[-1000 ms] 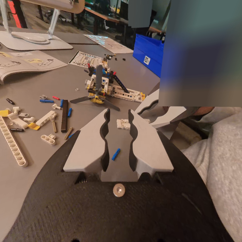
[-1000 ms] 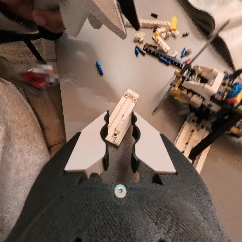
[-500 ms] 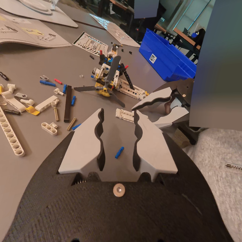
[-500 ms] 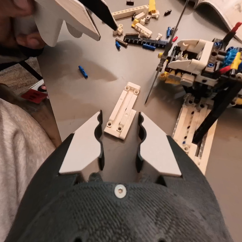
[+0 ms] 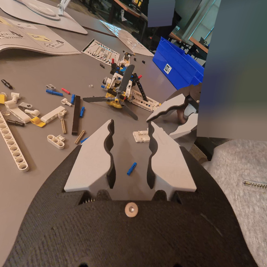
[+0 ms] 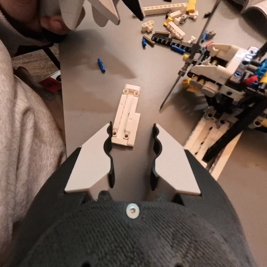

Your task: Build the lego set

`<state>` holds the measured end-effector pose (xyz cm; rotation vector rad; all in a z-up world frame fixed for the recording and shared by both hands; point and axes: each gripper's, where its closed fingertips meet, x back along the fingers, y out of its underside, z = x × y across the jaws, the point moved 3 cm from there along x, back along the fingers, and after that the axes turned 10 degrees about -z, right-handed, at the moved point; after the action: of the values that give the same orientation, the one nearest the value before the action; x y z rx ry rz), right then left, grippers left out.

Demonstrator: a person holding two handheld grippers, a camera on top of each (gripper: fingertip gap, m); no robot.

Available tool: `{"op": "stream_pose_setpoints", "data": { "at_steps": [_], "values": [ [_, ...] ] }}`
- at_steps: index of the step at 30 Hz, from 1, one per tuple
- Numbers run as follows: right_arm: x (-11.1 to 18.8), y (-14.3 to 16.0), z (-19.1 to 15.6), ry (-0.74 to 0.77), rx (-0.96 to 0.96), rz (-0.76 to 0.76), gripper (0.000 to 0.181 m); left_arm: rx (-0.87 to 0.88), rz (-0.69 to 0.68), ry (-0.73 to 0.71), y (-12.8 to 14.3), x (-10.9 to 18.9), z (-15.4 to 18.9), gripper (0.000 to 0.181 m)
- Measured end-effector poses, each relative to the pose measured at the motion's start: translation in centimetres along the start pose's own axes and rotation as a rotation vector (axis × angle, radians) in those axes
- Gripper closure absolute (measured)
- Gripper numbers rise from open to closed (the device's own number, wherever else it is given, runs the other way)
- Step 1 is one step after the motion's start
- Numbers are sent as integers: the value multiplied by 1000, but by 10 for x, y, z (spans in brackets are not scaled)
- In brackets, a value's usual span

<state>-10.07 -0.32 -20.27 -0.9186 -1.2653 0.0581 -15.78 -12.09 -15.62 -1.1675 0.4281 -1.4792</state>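
Note:
A part-built lego helicopter (image 5: 121, 89) with a grey rotor stands mid-table; it fills the right of the right wrist view (image 6: 225, 80). A white panel piece (image 6: 127, 117) lies flat on the grey table, also seen in the left wrist view (image 5: 140, 136). My right gripper (image 6: 131, 125) is open, its left finger beside the panel's near end, not gripping it. My left gripper (image 5: 130, 122) is open and empty above a small blue pin (image 5: 131, 168), which also shows in the right wrist view (image 6: 101, 67). The right gripper shows in the left wrist view (image 5: 170, 114).
Loose white, black, blue and yellow pieces (image 5: 54, 114) lie scattered left of the helicopter. A long white beam (image 5: 13, 144) lies at far left. An instruction booklet (image 5: 33, 39) and sticker sheet (image 5: 101, 52) lie behind. A blue bin (image 5: 177, 63) stands at the back right. The table edge runs along the person's grey sleeve (image 5: 238, 187). Some 11 centimetres of space lies between my two pairs of fingers.
My right gripper opened and let go of the white panel, which now lies flat on the table. My left gripper opened wider and tilted toward the helicopter.

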Motion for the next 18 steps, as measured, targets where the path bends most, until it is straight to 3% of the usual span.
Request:
{"op": "stream_pose_setpoints", "data": {
  "at_steps": [12,18],
  "values": [
    [13,10,11,96,-60,22,132,41,6,11,-1,3,-7,138],
    [7,7,9,79,-31,14,131,39,65,-218,-11,35,-51,138]
  ]
}}
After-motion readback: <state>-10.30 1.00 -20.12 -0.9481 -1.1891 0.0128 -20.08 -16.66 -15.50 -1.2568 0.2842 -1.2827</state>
